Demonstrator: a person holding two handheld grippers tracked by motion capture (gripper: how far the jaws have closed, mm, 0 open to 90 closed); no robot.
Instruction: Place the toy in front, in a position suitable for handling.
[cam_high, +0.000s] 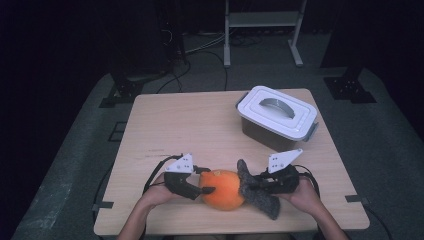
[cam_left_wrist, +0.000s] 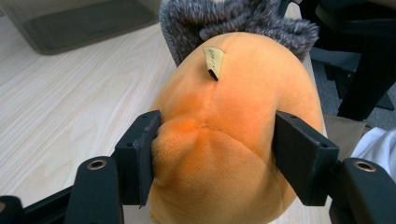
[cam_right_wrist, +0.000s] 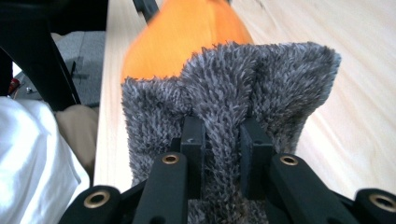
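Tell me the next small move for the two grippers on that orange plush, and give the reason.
Probably lift both together, a little, off the table. The left gripper is clamped on the orange plush body, which dents at its jaws, and the right gripper pinches the grey fuzzy part. The lidded container stands closed behind.

No readable text anywhere. Small beige fabric tag (cam_left_wrist: 213, 59) at 12 o'clock on the round orange plush toy (cam_left_wrist: 224, 140) has faint marks, too blurred to read. No print legible on white-lidded grey plastic box (cam_high: 276, 116).
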